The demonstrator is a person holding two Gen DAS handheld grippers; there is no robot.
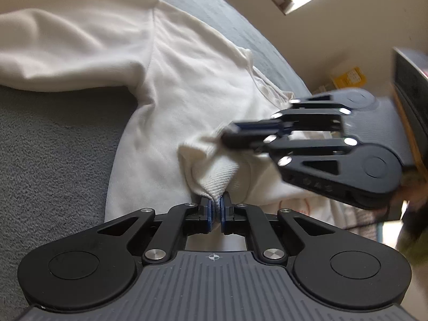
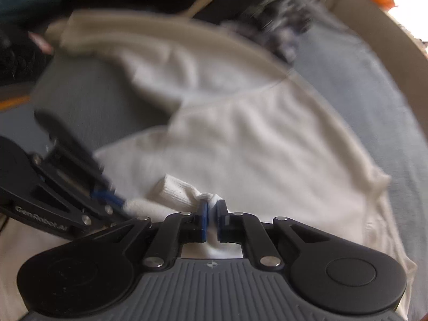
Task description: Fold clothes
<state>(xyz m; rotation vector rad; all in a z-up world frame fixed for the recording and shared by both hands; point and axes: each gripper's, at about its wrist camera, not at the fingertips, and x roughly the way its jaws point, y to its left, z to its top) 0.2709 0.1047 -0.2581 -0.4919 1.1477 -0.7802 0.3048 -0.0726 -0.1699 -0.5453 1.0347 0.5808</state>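
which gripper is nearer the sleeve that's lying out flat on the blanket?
Left. The left gripper pinches the ribbed hem on the side where the sleeve lies; the right gripper grips the hem farther from it.

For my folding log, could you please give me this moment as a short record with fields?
garment: white sweatshirt, spread out, partly bunched
surface: grey blanket
left gripper: shut on the ribbed cuff
right gripper: shut on white fabric beside the cuff
spacing: the two grippers are close together, on the same bunched part
image quality: right wrist view is blurred
background: yellow box beyond the blanket
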